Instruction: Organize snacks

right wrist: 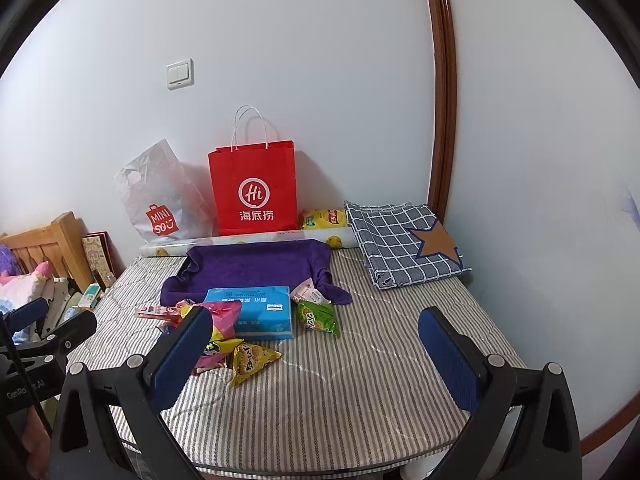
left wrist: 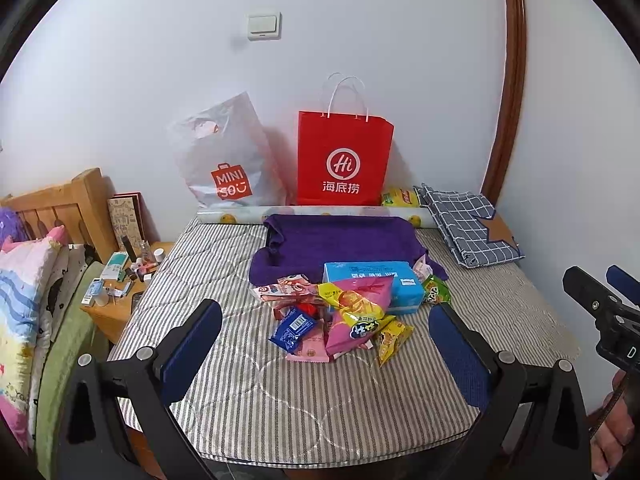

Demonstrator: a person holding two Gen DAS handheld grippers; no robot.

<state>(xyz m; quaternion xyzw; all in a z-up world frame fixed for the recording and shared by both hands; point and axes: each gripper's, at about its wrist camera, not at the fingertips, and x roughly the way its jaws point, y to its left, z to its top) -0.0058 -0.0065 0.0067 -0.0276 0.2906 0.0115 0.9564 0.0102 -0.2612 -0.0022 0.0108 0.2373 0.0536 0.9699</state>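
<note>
A pile of snack packets lies on the striped mattress, with a light blue box, a pink bag, a dark blue packet, a yellow packet and a green packet. The pile also shows in the right wrist view. A red paper bag and a white MINISO bag stand against the wall. My left gripper is open, in front of the pile. My right gripper is open, right of the pile.
A purple towel lies behind the pile. A folded checked cloth and a yellow chip bag sit at the back right. A wooden nightstand with small items and a bed stand to the left.
</note>
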